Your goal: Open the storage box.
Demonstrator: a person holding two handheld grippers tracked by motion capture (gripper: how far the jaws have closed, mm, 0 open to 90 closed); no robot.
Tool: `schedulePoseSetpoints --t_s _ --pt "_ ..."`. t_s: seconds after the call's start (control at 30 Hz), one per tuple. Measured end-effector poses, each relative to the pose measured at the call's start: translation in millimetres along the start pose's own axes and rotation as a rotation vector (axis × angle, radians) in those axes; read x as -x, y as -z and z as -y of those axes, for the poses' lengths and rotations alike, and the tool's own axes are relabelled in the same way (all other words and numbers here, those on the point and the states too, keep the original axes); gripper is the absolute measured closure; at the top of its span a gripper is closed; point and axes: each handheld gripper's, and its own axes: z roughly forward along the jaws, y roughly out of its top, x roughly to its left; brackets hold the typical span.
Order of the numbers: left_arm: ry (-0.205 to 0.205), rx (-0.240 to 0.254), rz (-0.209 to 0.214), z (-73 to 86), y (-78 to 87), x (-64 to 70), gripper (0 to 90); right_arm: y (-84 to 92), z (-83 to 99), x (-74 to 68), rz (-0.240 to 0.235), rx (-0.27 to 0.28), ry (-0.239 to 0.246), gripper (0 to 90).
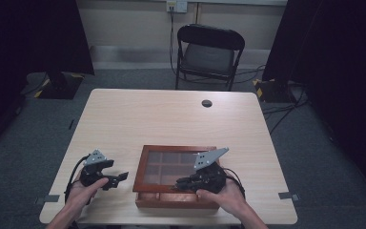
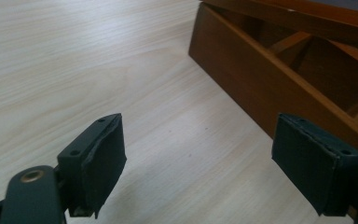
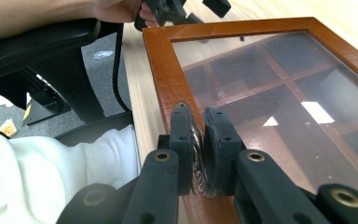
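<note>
Pale wood surface (image 1: pixel 171 114), folding chair (image 1: pixel 208 52) behind it. Right gripper (image 3: pixel 198 140) was pinched tight on the metal clasp (image 3: pixel 196 135) of the wooden box's (image 1: pixel 145 183) glass lid (image 3: pixel 279 88), at the near edge. I'd have lifted slowly, straight up. Left gripper (image 2: pixel 200 154) was wide, holding nothing, beside the reddish box with its dividers.

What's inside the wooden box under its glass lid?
Through the glass lid of the wooden box, wooden dividers form compartments that look empty; glare hides some.
</note>
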Motion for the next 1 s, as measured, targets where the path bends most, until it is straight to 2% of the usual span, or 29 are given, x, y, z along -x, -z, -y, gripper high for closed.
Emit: schedulePoseSetpoints --t_s 0.07,0.17,0.3,0.47,0.5,0.57,0.63,0.7,0.73,0.77,0.83,0.87,0.9,1.0 --pt "0.012 0.009 0.015 -0.3 0.7 2.3 16.8 0.4 -2.0 0.3 0.004 0.002 -0.005 82.5" --pt "-0.010 0.026 0.020 -2.9 2.3 7.1 16.8 -0.4 -4.8 1.9 -0.001 -0.003 -0.014 82.5" --pt "-0.015 0.047 0.035 -5.5 2.9 13.3 16.7 1.1 -8.0 3.4 -0.006 -0.006 -0.017 82.5" --pt "-0.035 0.046 0.050 -10.2 2.2 18.0 16.7 3.7 -12.2 4.5 -0.009 -0.007 -0.014 82.6" --pt "-0.033 0.043 0.069 -12.3 1.5 19.0 16.6 4.4 -13.4 4.8 -0.008 -0.007 -0.009 82.6" --pt "-0.063 0.028 0.078 -17.1 1.3 19.6 16.6 6.3 -16.4 5.4 -0.007 -0.008 -0.011 82.6" --pt "-0.073 0.041 0.070 -20.5 0.4 22.0 16.7 7.2 -18.3 5.9 -0.004 -0.007 -0.009 82.6" --pt "-0.090 0.045 0.086 -25.0 -1.7 25.0 16.6 8.2 -19.6 6.6 -0.006 -0.004 -0.004 82.6" --pt "-0.090 0.045 0.086 -25.0 -1.7 25.0 16.6 8.2 -19.6 6.6 -0.006 -0.004 -0.004 82.6" --pt "-0.070 0.056 0.096 -25.9 -2.7 26.5 16.6 8.7 -20.2 6.5 -0.005 -0.006 -0.007 82.6" --pt "-0.066 0.066 0.099 -26.8 -4.5 28.6 16.6 9.6 -20.9 6.7 -0.006 -0.006 -0.005 82.6" --pt "-0.067 0.077 0.085 -26.7 -6.1 30.0 16.6 10.2 -21.1 6.9 -0.004 -0.004 -0.002 82.6" --pt "-0.070 0.067 0.080 -27.5 -9.6 31.1 16.6 11.3 -21.3 7.2 -0.005 -0.004 -0.004 82.6" --pt "-0.061 0.081 0.104 -28.7 -11.7 31.8 16.6 11.2 -21.0 6.4 0.002 -0.003 -0.001 82.6"
